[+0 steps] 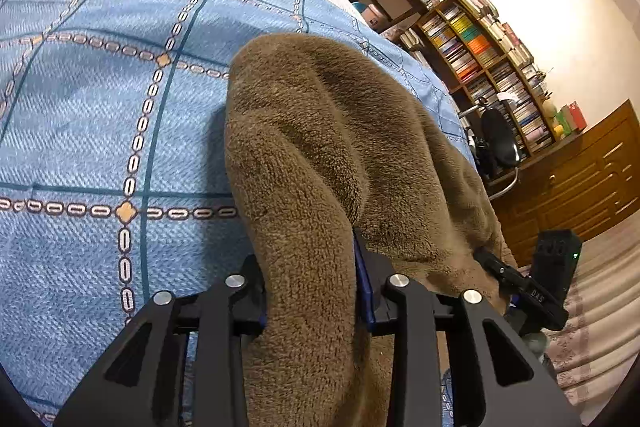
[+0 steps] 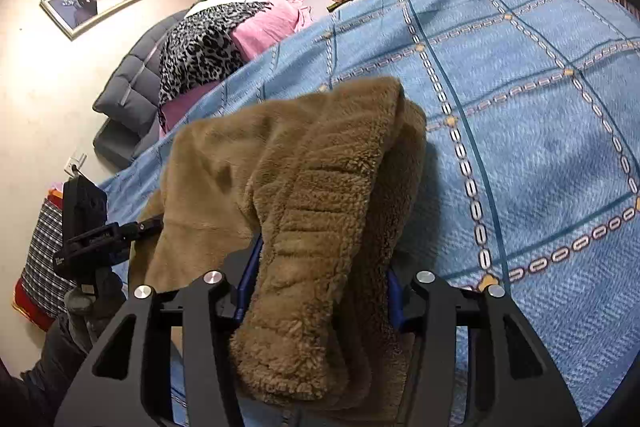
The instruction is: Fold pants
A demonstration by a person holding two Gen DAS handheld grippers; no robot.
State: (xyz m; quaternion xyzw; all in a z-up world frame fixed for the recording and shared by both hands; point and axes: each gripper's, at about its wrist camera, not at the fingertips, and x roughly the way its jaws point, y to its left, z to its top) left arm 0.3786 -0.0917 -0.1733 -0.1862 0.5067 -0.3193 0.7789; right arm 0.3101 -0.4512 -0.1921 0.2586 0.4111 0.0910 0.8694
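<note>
Your left gripper (image 1: 310, 291) is clamped on a thick bunch of the brown fleece pants (image 1: 320, 155), the fabric squeezed between the blue-lined fingers (image 1: 366, 287) and spilling both forward over the bedspread (image 1: 100, 107) and back toward you. Your right gripper (image 2: 316, 287) is clenched the same way on the ribbed, elastic-looking end of the pants (image 2: 304, 187), with fleece bulging out in front of and behind its fingers (image 2: 394, 289).

The pants drape from both tools onto the blue checked bedspread (image 2: 540, 127), bunched in a long ridge running away from each camera, the far end resting on the cover. From your left wrist view the right gripper (image 1: 520, 291) shows at the lower right, touching the same fleece; from your right wrist view the left gripper (image 2: 100, 239) sits at the left edge, its tips buried in the cloth. The two tools are near one another, side by side at the near edge of the bed
</note>
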